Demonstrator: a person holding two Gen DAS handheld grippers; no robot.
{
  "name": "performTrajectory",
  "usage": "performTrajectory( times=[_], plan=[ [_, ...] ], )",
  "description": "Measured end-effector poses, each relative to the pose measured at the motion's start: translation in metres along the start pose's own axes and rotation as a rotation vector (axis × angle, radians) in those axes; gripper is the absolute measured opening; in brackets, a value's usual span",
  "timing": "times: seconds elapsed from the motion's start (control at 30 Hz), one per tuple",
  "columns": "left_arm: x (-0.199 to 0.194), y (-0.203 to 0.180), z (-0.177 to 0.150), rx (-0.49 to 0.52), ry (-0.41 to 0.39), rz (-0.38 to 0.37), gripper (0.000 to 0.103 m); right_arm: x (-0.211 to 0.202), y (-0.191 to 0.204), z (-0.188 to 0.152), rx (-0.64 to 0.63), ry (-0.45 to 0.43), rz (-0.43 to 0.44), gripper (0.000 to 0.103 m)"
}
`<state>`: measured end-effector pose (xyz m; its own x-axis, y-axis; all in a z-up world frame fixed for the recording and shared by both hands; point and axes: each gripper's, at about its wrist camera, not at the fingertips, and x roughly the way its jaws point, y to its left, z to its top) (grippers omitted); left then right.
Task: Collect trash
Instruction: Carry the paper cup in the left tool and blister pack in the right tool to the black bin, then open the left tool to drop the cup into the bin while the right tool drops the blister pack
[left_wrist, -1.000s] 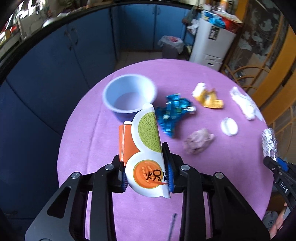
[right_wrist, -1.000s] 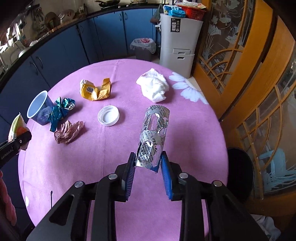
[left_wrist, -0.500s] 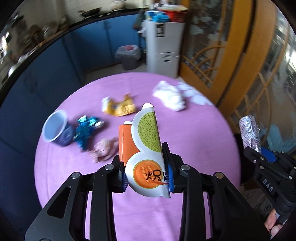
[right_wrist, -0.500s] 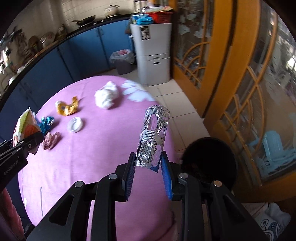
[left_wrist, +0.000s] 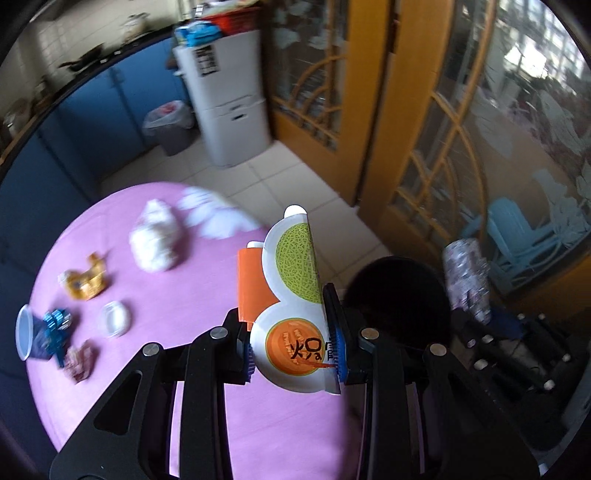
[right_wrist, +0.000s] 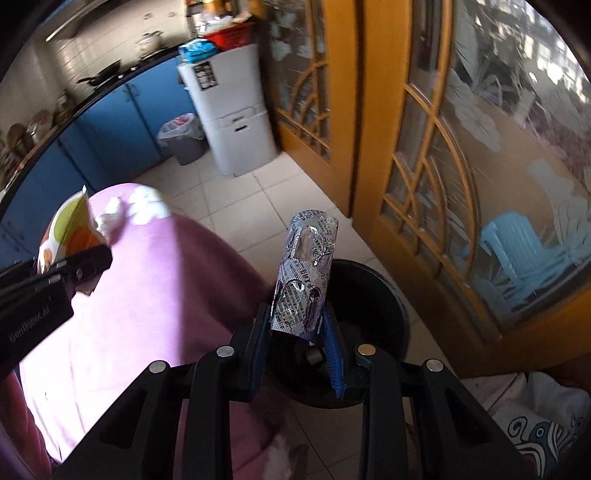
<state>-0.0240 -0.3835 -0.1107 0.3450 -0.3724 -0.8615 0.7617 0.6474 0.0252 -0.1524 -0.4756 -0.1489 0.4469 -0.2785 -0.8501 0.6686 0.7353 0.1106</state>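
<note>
The left gripper (left_wrist: 293, 349) is clamped on a flattened white carton printed with a green melon and an orange disc (left_wrist: 295, 295), which stands upright between the blue pads and rises well above them. The right gripper (right_wrist: 297, 338) pinches the lower end of a curled silver foil blister sheet (right_wrist: 306, 280); the sheet sticks up and forward from the jaws, directly over the round black bin (right_wrist: 373, 295) standing on the tiled floor beside the table.

In the left wrist view the same black bin sits just past the carton, at the edge of the round table with a pink cloth (left_wrist: 184, 288), and its inside is too dark to make out. What the bin holds cannot be told from the right view either.

Left on the cloth are a crumpled white tissue (left_wrist: 157, 240), a torn yellow wrapper (left_wrist: 85, 282), a white plastic lid (left_wrist: 115, 318), a blue foil wrapper (left_wrist: 55, 325), a pale blue cup lying on its side (left_wrist: 26, 332) just beside it, and a crumpled pinkish paper ball (left_wrist: 79, 360).

Against the blue cabinets stands a grey waste bin with a clear liner (right_wrist: 183, 136).
</note>
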Motion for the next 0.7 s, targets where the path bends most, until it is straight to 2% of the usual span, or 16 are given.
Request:
performTrajectory(
  times=[0.2,0.4,0.47,0.5,0.53,0.7],
  plan=[
    [0.026,-0.047,0.018,0.055,0.044,-0.039,0.035,0.020,-0.036,-0.001,0.050,0.052,-0.004,0.027],
    [0.049,-0.080,0.027,0.091,0.092,-0.051,0.035,0.035,-0.054,-0.002,0.073,0.088,0.011,0.027],
    [0.054,-0.087,0.028,0.095,0.104,-0.050,0.052,0.040,-0.059,-0.003,0.081,0.101,0.018,0.027],
    [0.055,-0.090,0.029,0.088,0.097,-0.046,0.067,0.043,-0.062,-0.004,0.086,0.109,0.021,0.027],
    [0.055,-0.091,0.029,0.086,0.085,-0.044,0.073,0.045,-0.064,-0.004,0.088,0.114,0.023,0.027],
    [0.056,-0.097,0.030,0.096,0.080,-0.020,0.080,0.059,-0.067,-0.010,0.091,0.150,0.069,0.028]
  ],
)
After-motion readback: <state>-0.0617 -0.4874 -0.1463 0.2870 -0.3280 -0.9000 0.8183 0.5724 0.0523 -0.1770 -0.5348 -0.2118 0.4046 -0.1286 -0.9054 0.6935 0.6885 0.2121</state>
